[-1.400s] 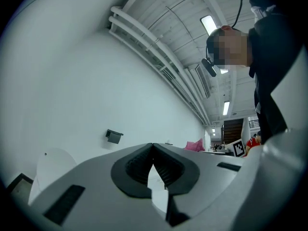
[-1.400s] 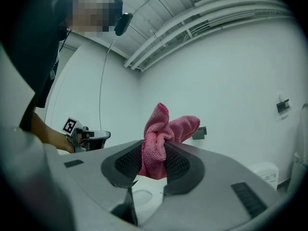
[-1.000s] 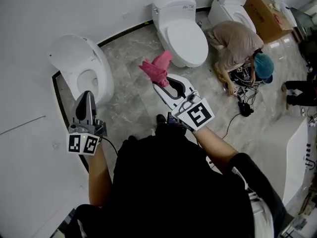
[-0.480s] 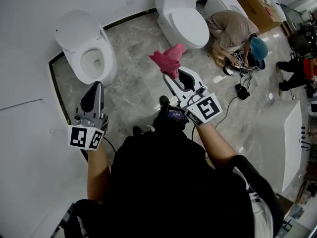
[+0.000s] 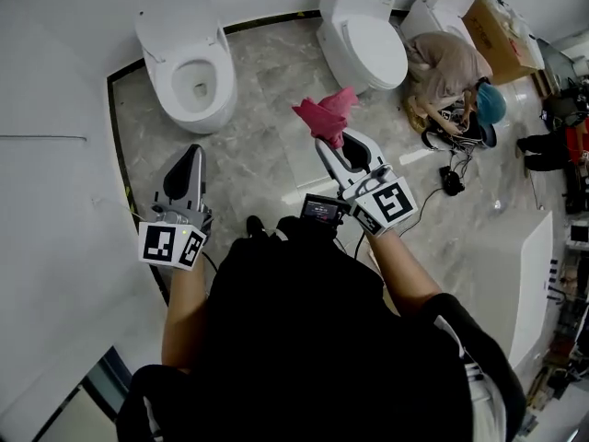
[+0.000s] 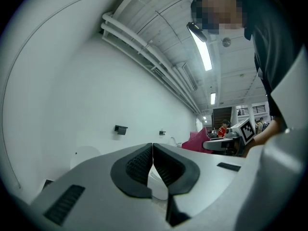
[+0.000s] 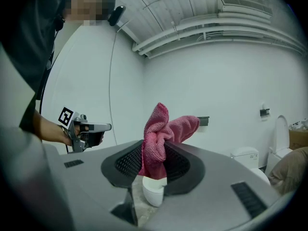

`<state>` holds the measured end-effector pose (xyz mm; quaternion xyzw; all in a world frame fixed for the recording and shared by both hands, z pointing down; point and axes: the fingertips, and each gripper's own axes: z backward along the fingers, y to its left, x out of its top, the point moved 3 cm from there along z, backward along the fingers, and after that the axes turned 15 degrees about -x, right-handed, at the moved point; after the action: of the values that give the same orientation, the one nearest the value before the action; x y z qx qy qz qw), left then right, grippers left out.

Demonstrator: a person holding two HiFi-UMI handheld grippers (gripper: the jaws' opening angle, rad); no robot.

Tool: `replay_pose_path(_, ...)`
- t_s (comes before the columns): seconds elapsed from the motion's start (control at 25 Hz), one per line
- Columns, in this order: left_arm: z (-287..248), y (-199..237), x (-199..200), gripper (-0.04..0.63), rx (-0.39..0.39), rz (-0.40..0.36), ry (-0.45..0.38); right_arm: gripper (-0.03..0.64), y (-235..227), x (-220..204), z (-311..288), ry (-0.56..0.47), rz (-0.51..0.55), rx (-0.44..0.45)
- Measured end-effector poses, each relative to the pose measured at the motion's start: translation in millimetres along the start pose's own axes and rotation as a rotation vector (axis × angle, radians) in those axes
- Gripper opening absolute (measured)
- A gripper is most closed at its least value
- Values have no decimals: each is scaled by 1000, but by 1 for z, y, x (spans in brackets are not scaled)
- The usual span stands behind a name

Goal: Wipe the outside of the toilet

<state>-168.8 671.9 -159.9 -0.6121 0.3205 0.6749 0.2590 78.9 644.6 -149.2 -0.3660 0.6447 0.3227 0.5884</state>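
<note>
Pink cloth (image 7: 161, 129) sits in right gripper (image 7: 154, 165): jaws clamped on bunched lower part, loose end flops above. Soft, light, limp; judged prone to slipping out, so deep grip on bunch suits, leaving wad free for pressing.

Left gripper (image 6: 153, 162) holds nothing, jaws pressed together.

Beyond, on grey marble floor (image 5: 267, 155): open-seat toilet (image 5: 193, 81) ahead-left, closed-lid toilet (image 5: 368, 44) ahead-right, both well apart from cloth. Glazed ceramic judged hard, slick, fixed: nothing to grasp, only surface to rub.

Farthest: crouching person (image 5: 451, 67) just beside closed-lid toilet.

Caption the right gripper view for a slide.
Right tool clamps a pink cloth before a white wall; left tool held alongside, white toilet at right.
</note>
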Motion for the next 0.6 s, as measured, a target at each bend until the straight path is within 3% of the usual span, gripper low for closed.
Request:
replay_pose_path(0.2,0,-37,-8,17,-7,18,66,127,7,-2,21,-29,-13,40)
replay_pose_path(0.6,-22,-110,-34,17,-39,27,114,126,-26,-52,93,42,-103,5)
